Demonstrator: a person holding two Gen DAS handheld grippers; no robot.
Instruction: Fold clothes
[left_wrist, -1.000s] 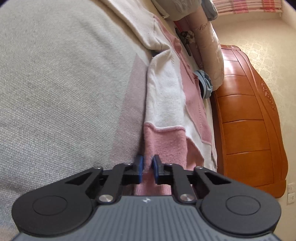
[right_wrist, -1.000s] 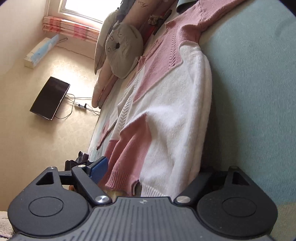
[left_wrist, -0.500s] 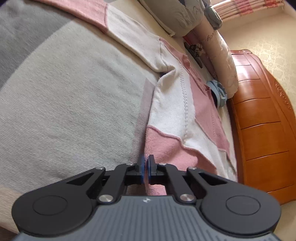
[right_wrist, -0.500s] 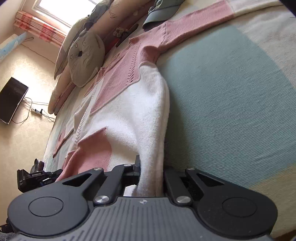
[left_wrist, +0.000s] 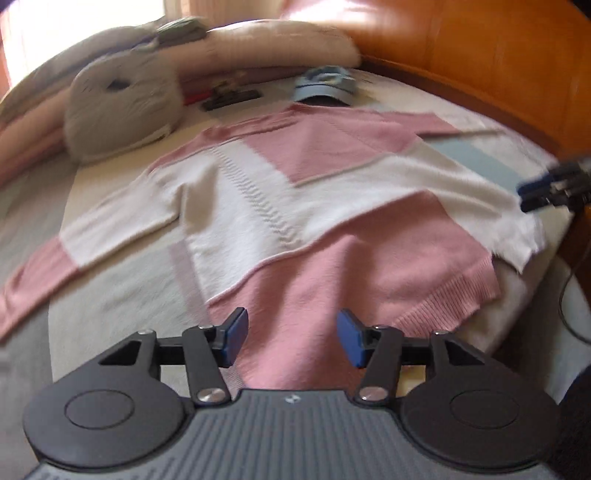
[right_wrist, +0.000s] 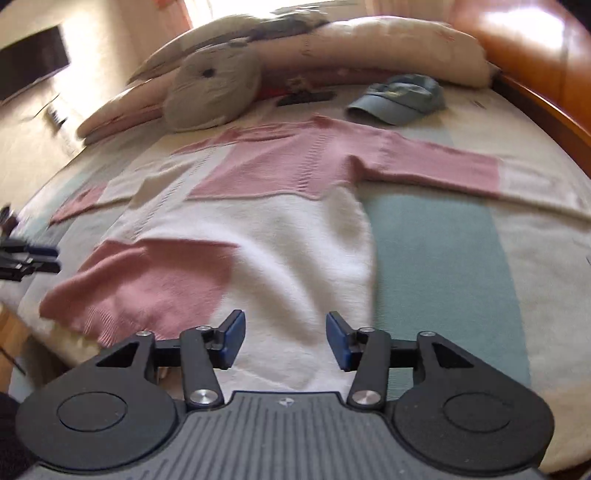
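Here my sweater (left_wrist: 295, 206) lies flat across the bed (right_wrist: 461, 258), hem toward me, collar toward the pillows (right_wrist: 369, 40); the left hand-held gripper (left_wrist: 291, 341) and right hand-held gripper (right_wrist: 285, 339) have just been opening, nothing between the jaws.

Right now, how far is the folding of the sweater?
Done: the sweater lies flat on the bed, sleeves spread. In hand: nothing; the left gripper and right gripper have just opened their jaws, empty above the hem. Left: every fold.
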